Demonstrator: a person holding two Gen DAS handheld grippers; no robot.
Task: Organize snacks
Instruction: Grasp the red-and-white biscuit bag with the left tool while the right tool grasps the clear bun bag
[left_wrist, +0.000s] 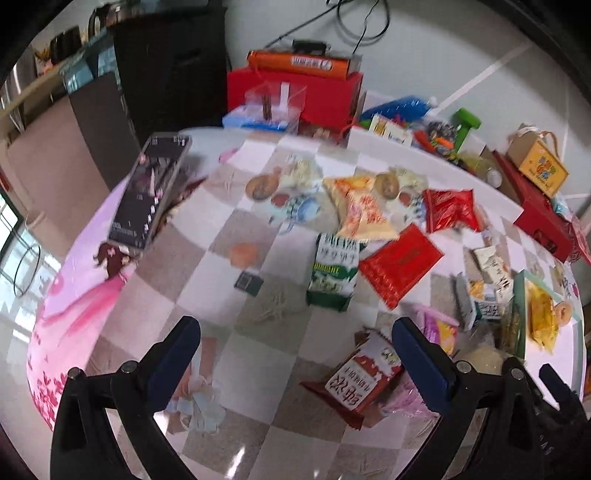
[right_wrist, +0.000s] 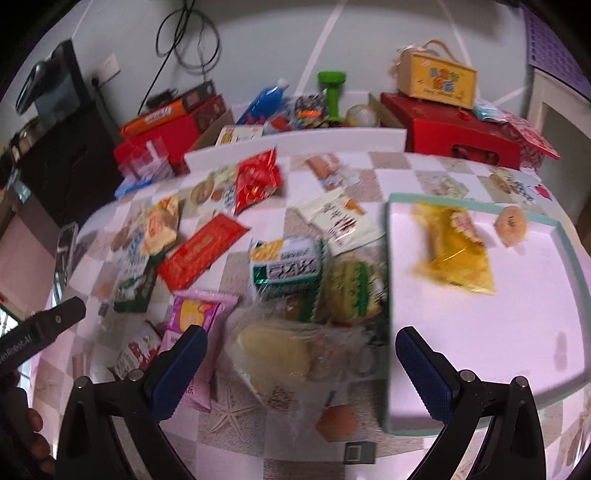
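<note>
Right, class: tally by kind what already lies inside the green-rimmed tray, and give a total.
Yellow packet: 1
Small round bun: 1
Total in the tray: 2

A pale wall (right_wrist: 258, 44) stood behind the table (left_wrist: 207, 295), crossed by thin white lines, with a black cable (right_wrist: 188, 33) looped on it near a socket (right_wrist: 110, 66). A dark cabinet (left_wrist: 173, 62) filled the left corner. Daylight came through a window (left_wrist: 14, 266) at far left — glare lay on the checked tablecloth (left_wrist: 236, 454). Beyond the cabinet ran a shelf (left_wrist: 44, 77), blurred.
</note>
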